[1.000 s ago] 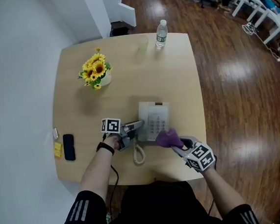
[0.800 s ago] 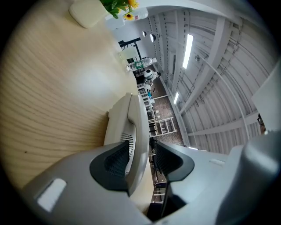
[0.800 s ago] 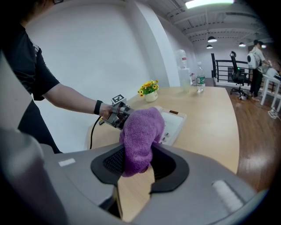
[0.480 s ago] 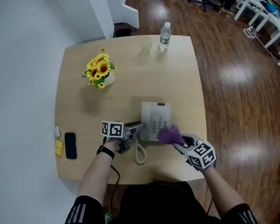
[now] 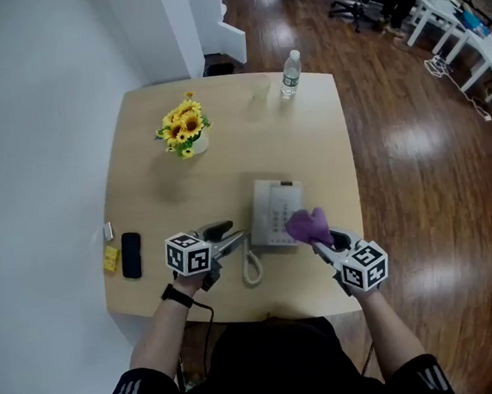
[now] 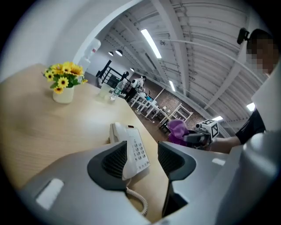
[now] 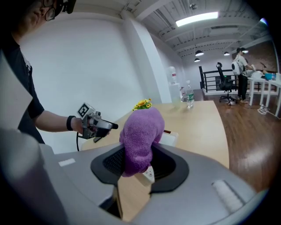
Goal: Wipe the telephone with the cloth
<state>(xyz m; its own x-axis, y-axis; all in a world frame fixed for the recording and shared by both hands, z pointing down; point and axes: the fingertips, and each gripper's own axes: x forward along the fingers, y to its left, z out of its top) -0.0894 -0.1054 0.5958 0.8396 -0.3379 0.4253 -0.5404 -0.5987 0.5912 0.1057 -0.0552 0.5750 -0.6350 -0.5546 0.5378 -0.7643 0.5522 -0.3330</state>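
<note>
The white telephone [image 5: 275, 215] lies on the wooden table [image 5: 142, 193] with its handset on the cradle and its coiled cord [image 5: 251, 269] trailing toward me. My left gripper [image 5: 230, 234] hovers just left of the phone. Its jaws are opening and nothing sits between them; in the left gripper view the telephone [image 6: 131, 147] lies beyond my left gripper [image 6: 142, 158]. My right gripper [image 5: 324, 240] is shut on the purple cloth [image 5: 308, 225], which hangs over the phone's near right corner. In the right gripper view the cloth [image 7: 139, 138] bulges up out of my right gripper [image 7: 140, 163].
A pot of sunflowers [image 5: 186, 128] stands at the back left. A water bottle [image 5: 290, 73] and a clear cup [image 5: 259, 85] stand at the far edge. A black mobile phone [image 5: 131, 255] and a yellow item [image 5: 112, 257] lie near the left edge.
My left gripper has drawn back leftward off the telephone's handset side and its jaws have parted. The right gripper with the cloth has stayed by the phone's near right corner.
</note>
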